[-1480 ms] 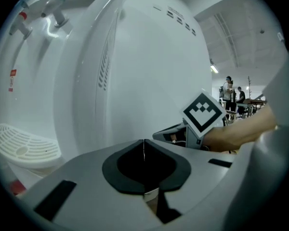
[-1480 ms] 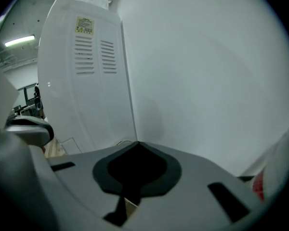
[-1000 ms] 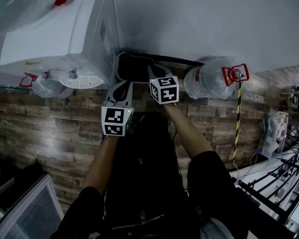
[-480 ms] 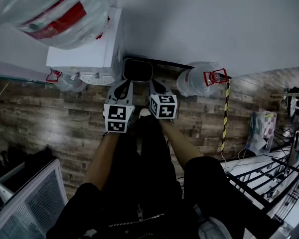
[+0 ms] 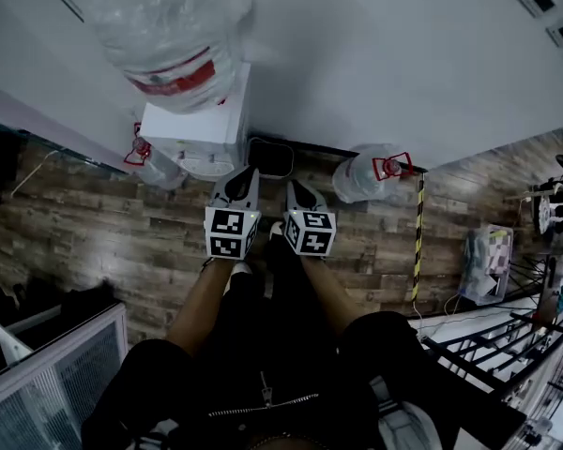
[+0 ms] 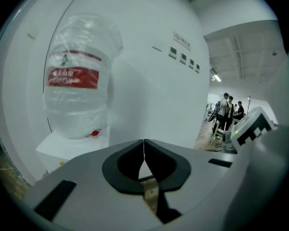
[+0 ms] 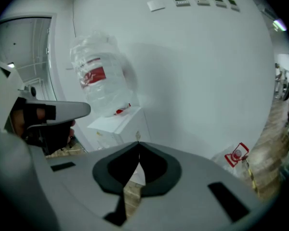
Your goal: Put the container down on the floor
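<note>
The black container (image 5: 269, 157) stands on the floor (image 5: 94, 228) just beside the water dispenser (image 5: 195, 131), and with the left gripper (image 5: 251, 171) and right gripper (image 5: 292, 187) both closed on nothing, a careless forward step might tip it.

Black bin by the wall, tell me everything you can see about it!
The black open-topped container is a rounded rectangle, seemingly plastic, dark inside. It stands upright on the wood-look floor against the white wall, between the white water dispenser and a clear water jug lying on its side. Nothing holds it.
</note>
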The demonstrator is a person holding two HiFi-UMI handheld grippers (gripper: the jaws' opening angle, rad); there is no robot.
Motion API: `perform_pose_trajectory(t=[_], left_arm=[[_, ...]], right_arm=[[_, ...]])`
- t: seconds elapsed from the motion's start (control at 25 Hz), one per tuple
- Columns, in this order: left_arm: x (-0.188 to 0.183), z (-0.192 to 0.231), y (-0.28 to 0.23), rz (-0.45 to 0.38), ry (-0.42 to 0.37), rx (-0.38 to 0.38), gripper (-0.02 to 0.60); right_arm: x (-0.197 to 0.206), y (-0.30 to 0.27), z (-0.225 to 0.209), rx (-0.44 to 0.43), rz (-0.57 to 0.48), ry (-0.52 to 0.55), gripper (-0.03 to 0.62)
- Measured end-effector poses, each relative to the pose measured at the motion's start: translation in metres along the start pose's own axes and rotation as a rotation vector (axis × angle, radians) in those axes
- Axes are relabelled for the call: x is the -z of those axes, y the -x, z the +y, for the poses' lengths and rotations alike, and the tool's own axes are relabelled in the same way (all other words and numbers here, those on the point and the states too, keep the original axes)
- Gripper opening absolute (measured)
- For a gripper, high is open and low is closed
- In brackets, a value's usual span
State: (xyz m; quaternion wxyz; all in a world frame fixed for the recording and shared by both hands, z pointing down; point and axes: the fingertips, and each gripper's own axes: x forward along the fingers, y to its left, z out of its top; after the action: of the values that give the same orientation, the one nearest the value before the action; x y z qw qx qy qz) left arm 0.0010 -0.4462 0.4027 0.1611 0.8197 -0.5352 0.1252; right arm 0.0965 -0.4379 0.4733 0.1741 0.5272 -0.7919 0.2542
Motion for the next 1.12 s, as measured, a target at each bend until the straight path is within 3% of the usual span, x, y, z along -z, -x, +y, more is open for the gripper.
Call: perform_pose_trajectory(t=[0.28, 0.56, 1.12], left_arm=[[-0.03, -0.011, 0.035, -0.064, -0.025, 0.018, 0.015], [-0.032, -0.014, 0.066, -0.085, -0.044, 0.02, 0.015], [-0.011, -0.005, 0.095, -0.072, -0.031, 0.008, 0.015]], right_arm=[[-0.041, 0.042, 0.041, -0.009, -0.107, 0.051, 0.011], [-0.059, 0.077, 0.065, -0.013, -0.199, 0.078, 0.009], [-0.041, 0.086, 0.101, -0.06, -0.183, 0.093, 0.009]])
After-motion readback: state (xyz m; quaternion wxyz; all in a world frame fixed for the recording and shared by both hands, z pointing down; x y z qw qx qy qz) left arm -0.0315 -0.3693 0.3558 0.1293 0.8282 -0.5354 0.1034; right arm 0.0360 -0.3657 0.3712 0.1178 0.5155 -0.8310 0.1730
